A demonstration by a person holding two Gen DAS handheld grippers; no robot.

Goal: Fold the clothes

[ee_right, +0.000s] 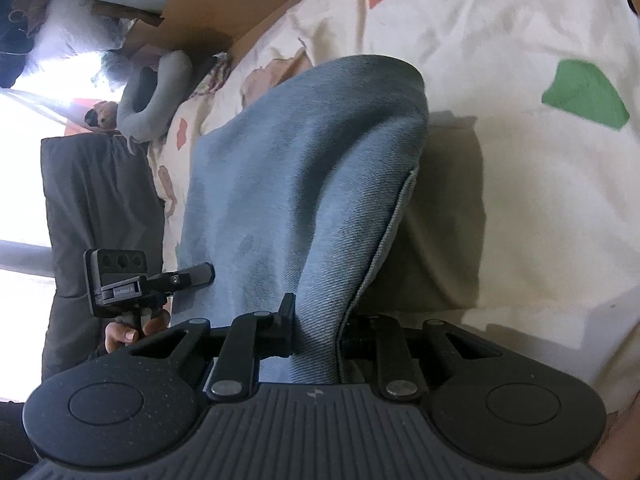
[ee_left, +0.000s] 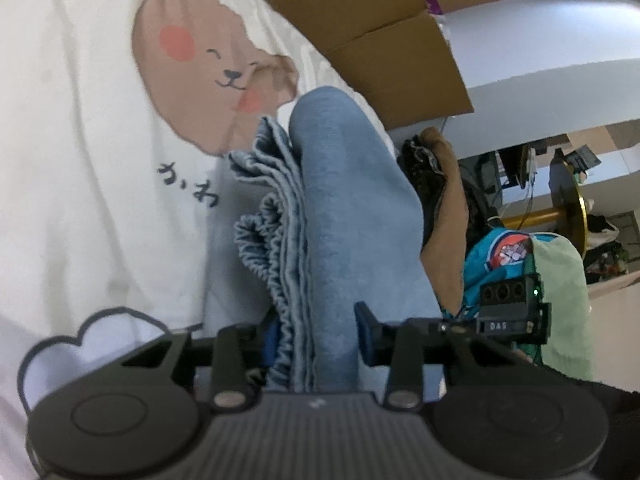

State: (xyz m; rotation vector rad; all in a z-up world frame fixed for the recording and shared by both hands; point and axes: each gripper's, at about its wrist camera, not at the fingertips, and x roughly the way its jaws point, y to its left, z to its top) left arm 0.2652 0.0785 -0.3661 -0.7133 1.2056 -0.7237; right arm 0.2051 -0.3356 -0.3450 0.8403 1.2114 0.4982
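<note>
Both claws clamp the folded blue denim garment (ee_left: 344,208): left gripper (ee_left: 320,332) at 6 o'clock, right gripper (ee_right: 316,332) likewise, above the bear-print sheet (ee_left: 80,160).

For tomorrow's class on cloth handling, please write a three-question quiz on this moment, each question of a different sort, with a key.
1. True or false: the left gripper is closed on the blue denim garment.
2. What does the right gripper hold? A) a green towel B) the blue denim garment C) nothing
3. What animal is printed on the white sheet under the garment?

Key: 1 true, bunched layers sit between its pads. 2 B. 3 a brown bear with pink cheeks.
</note>
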